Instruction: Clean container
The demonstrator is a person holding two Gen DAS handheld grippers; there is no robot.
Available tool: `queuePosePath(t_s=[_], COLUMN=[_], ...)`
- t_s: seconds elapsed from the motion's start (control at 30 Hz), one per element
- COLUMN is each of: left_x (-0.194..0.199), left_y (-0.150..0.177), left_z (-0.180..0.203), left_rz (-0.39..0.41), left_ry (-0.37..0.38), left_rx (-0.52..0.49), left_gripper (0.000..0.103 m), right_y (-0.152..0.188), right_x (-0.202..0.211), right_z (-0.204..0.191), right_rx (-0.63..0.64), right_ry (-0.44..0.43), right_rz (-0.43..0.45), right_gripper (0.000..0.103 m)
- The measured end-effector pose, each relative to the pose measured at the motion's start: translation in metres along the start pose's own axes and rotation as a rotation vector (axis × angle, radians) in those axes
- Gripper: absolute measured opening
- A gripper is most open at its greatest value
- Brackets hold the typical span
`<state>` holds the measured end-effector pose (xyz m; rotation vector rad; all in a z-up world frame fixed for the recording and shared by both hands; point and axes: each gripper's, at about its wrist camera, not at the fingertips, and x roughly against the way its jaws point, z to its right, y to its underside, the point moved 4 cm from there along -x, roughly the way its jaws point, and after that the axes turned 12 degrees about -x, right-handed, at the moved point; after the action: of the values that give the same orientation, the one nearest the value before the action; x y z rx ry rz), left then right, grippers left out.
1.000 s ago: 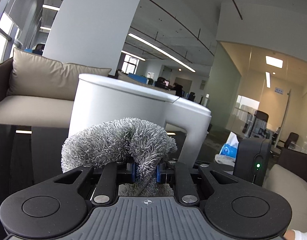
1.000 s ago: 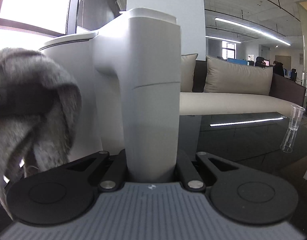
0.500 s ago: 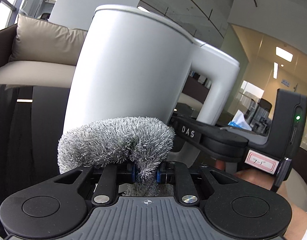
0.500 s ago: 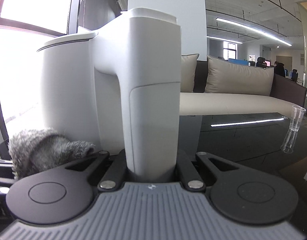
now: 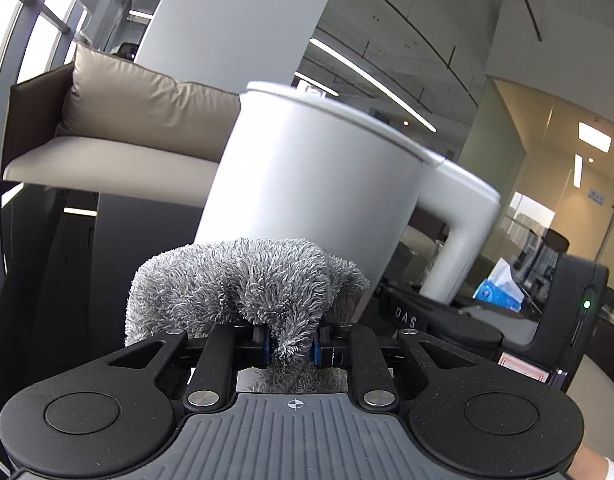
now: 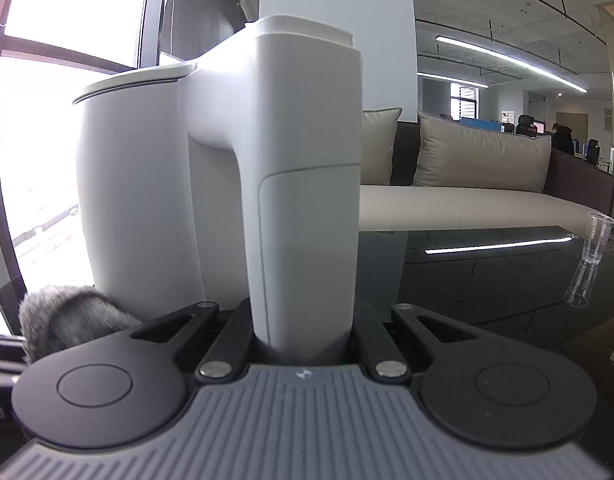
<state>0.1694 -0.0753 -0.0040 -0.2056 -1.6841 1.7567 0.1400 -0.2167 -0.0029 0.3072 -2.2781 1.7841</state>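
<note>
Left-wrist and right-wrist views of a white lidded container [image 5: 307,200] standing on a dark glossy counter [image 5: 107,260], taken as the landmark for all positions. The container's long axis runs bottom to top; in the left-wrist view it leans to the right of the frame, which may owe as much to the camera's roll as to any real tilt. Its handle [image 6: 307,200] projects from one side and runs parallel to the body.

The right claw [image 6: 303,344] is clenched on the lower part of the handle, one finger on each side, and so steadies the container from the handle side. The left claw [image 5: 293,346] is clenched on a grey shaggy cloth [image 5: 243,280], whose pile bulges forward past the fingertips. The cloth lies against, or just short of, the lower wall of the container on the side away from the handle; contact cannot be confirmed. In the right-wrist view the same cloth [image 6: 67,312] shows low and to the left of the body, near its base.

Judgement: the wall to be wiped lies straight ahead of the left claw and extends upward from the cloth, so the coming stroke probably runs along the long axis or around the girth, while the right claw resists the push. A clear plastic cup [image 6: 593,256] stands well apart from the container.
</note>
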Motion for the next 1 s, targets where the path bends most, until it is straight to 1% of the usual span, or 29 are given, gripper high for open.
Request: queuePosePath(t_s=[0.1,0.17,0.23,0.33,0.5,0.67,0.73,0.87,1.0], left_x=[0.004,0.005,0.007,0.025,0.039,0.059,0.067,0.079,0.086], left_y=[-0.014,-0.019,-0.023,-0.024,-0.032,-0.026,-0.022,-0.026,-0.025], left_z=[-0.004,-0.007,-0.003,0.014,0.020,0.030,0.026,0.024,0.025], left_rz=[0.030,0.030,0.044,0.069,0.111,0.156,0.170,0.212,0.212], left_ry=[-0.005,-0.004,-0.002,0.001,0.004,0.002,0.003,0.006,0.016], left_rx=[-0.015,-0.026,-0.025,-0.028,-0.029,-0.021,-0.013,0.006,0.017], left_gripper=[0.016,0.016,0.016,0.016,0.016,0.016,0.016,0.017,0.018], right_y=[0.001,0.000,0.000,-0.001,-0.002,-0.004,-0.005,-0.007,-0.007], right_x=[0.001,0.000,0.000,-0.001,0.001,0.001,0.001,0.002,0.003], right_z=[0.001,0.002,0.003,0.004,0.008,0.010,0.011,0.013,0.014], right_rx=[0.001,0.000,-0.001,-0.001,0.002,0.006,0.008,0.011,0.015], right_ry=[-0.004,-0.008,-0.012,-0.017,-0.030,-0.041,-0.047,-0.058,-0.073], right_rz=[-0.001,-0.001,-0.002,-0.002,-0.004,-0.006,-0.007,-0.008,-0.009], right_gripper=[0.002,0.002,0.003,0.003,0.003,0.003,0.003,0.003,0.003])
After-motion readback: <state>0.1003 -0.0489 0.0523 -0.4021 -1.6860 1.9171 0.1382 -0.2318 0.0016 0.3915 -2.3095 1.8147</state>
